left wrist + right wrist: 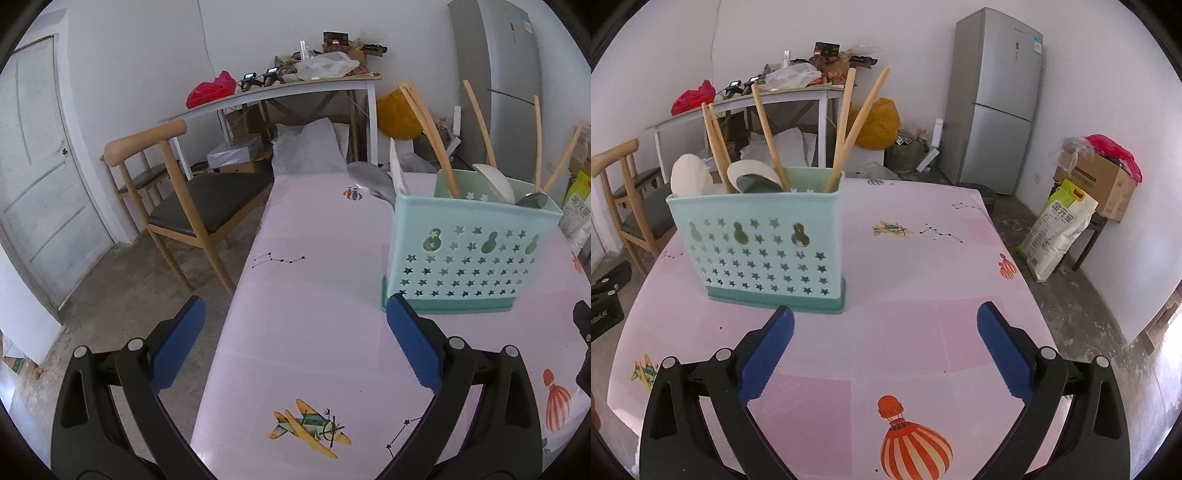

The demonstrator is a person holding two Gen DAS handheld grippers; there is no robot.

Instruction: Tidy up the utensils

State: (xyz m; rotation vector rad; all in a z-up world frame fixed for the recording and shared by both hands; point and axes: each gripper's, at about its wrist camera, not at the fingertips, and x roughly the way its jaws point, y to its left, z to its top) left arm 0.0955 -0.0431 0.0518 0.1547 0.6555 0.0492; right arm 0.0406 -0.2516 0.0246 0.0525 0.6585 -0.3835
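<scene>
Holder [759,251], a pale green plastic caddy with star cut-outs, stands upright on the pink table [905,325], at about 10 o'clock from the right gripper [885,321] in the right wrist view and at 1 o'clock from the left gripper [295,310] in the left one. Chopsticks [770,136] lean out of its top at several angles, at least 5 by the right view. Spoons [690,177] sit among them, white bowls up, 2 of them clear in that view. In the left view a grey spoon [369,181] juts out past the holder's far left corner.

Both grippers have their blue-padded fingers spread wide, with only tabletop between them. Neither touches the holder, though the right gripper's left finger [768,354] and the left gripper's right finger [413,347] each lie just in front of its base.

Prints of a biplane [312,428] and a striped balloon [912,443] mark the tablecloth near the grippers. Beyond the table at 12 o'clock stands a cluttered white desk [746,103], at 9 o'clock a wooden chair [177,192], and at 1 o'clock a grey fridge [997,99].
</scene>
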